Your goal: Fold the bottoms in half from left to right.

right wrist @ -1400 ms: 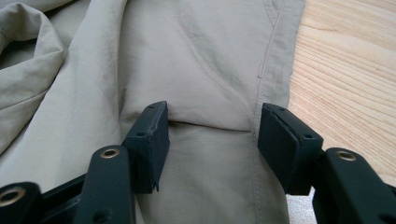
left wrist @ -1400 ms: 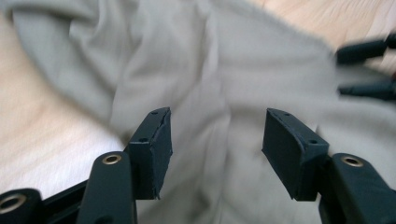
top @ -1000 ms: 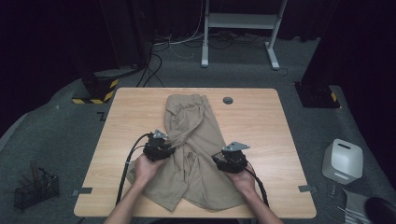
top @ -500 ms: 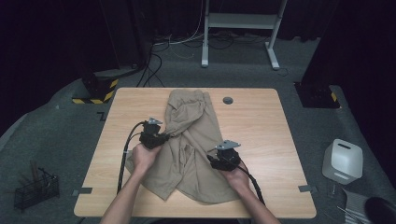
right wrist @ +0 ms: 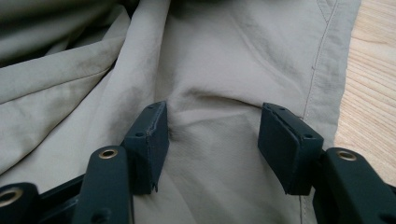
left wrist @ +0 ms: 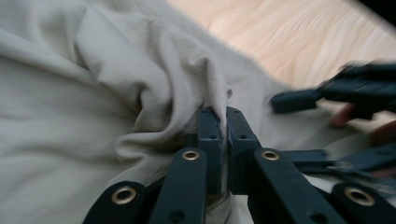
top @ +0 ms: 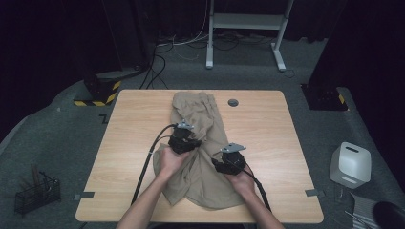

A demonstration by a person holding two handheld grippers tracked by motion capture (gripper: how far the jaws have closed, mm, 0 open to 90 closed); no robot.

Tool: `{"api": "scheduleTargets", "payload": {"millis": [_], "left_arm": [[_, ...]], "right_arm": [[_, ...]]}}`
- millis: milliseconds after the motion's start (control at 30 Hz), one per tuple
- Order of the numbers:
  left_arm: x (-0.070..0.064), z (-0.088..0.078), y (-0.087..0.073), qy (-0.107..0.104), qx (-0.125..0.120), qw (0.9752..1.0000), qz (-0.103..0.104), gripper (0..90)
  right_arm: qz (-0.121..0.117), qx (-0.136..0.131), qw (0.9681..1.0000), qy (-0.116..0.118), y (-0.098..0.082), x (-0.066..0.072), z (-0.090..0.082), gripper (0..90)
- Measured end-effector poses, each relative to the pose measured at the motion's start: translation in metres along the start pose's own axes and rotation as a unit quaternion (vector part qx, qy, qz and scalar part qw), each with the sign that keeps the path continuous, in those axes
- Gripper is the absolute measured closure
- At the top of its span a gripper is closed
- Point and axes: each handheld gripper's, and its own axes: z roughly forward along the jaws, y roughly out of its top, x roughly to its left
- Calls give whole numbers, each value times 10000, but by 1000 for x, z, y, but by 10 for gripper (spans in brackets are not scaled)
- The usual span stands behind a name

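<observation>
Wooden table (top: pixel 267 124) carries limp, light khaki trousers (top: pixel 200 114) mid-surface; left gripper (left wrist: pixel 218 135) pinches a raised fold, right gripper (right wrist: pixel 212 140) spread, jaws just opening over flat cloth; grab seams.

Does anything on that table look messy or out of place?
Only the beige garment: it lies crumpled and bunched on the table, not flat. The left tongs are shut on a pinched-up fold of it, while the right tongs stand open with their pads resting on the cloth. Nothing looks spilled or damaged.
</observation>
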Motion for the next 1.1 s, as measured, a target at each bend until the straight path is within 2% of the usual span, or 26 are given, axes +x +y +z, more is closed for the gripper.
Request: {"api": "scheduleTargets", "payload": {"millis": [133,233,300,400,433,500,567,633,733,833,900,967,1033,1100], "left_arm": [[-4,29,-7,134,475,9986,185,860],[-4,29,-9,71,443,9989,132,806],[-7,21,-8,127,384,9990,197,712],[-9,-2,-8,262,94,9993,237,583],[-8,-8,-9,285,-12,9994,212,545],[-4,-26,-12,235,-267,9994,18,511],[2,-45,-18,314,-371,9988,-93,474],[9,-56,-26,498,-303,9982,-170,435],[20,-64,-41,743,-141,9965,-355,382],[33,-64,-58,715,113,9954,-630,351],[38,-60,-66,753,251,9944,-696,344],[39,-55,-71,750,318,9941,-711,344],[37,-48,-72,836,381,9935,-667,345],[36,-40,-72,997,411,9929,-512,346]], "right_arm": [[2,1,10000,-5,0,0,0,425],[3,9,10000,-3,0,0,0,425],[-16,11,10000,20,0,-1,0,420],[1,39,10000,72,1,-2,0,424],[34,61,9999,112,2,-3,-1,425],[99,65,9998,153,3,-4,-5,426],[57,-3,9999,157,4,-2,-13,426],[49,-79,9998,200,6,-1,-23,426],[37,-180,9995,269,5,2,-33,427],[-16,-168,9995,284,-1,5,-38,428],[-53,-80,9996,268,-6,7,-38,428],[-50,-9,9995,299,-10,9,-37,428],[-82,54,9995,302,-14,11,-37,430],[-138,129,9994,281,-16,13,-33,432]]}}
